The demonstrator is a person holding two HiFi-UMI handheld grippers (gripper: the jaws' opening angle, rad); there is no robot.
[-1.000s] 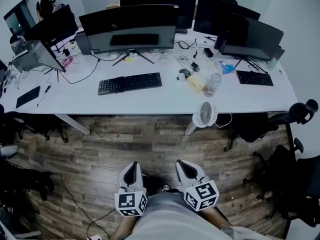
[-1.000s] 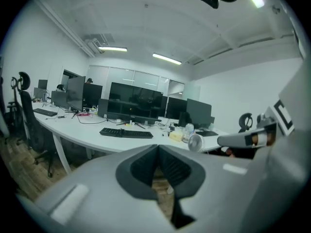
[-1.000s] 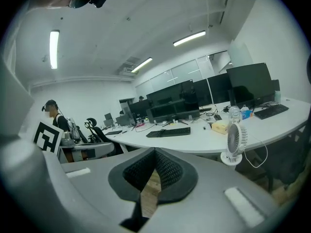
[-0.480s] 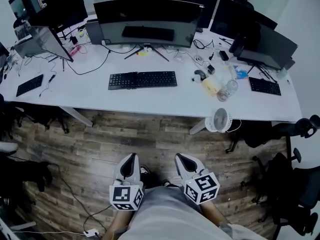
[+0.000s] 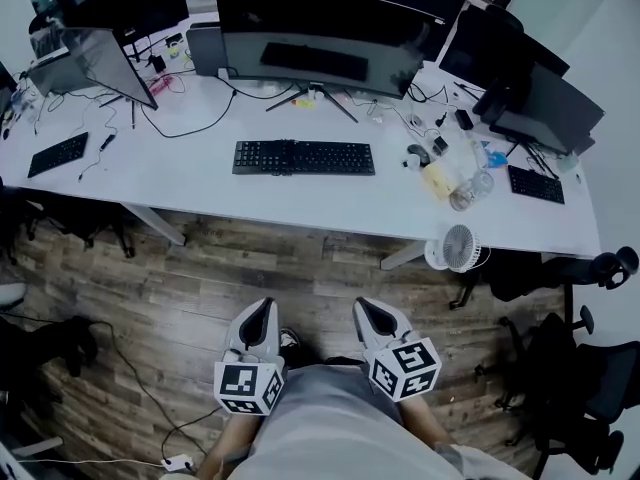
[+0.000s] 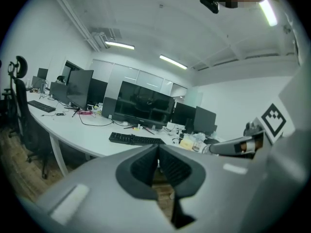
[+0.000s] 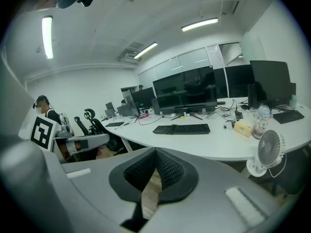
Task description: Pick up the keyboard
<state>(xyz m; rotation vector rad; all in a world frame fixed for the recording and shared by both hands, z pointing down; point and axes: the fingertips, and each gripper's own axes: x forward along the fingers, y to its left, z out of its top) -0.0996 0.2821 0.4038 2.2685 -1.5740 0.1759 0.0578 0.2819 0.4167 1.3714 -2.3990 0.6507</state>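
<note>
Wood-plank floor (image 5: 250, 273); long white desk (image 5: 200, 183); black office chairs (image 5: 590, 388); ceiling strip lights (image 7: 200, 24).

An office: ahead of the right claw (image 5: 362, 306), a long white desk (image 5: 200, 183) carries monitors (image 5: 320, 38) and keyboards (image 5: 303, 157); swivel chairs (image 5: 585, 388) stand to its right, strip lights (image 7: 199, 24) overhead.

L gripper (image 5: 262, 310) fingers (image 6: 138, 169) together, empty, R gripper (image 5: 367, 310) same, side by side, pointing fwd

Bare white surface (image 5: 200, 183) lies open before the flat black keyboard (image 5: 303, 157). A wide curved black monitor (image 5: 330, 38) stands behind it.
</note>
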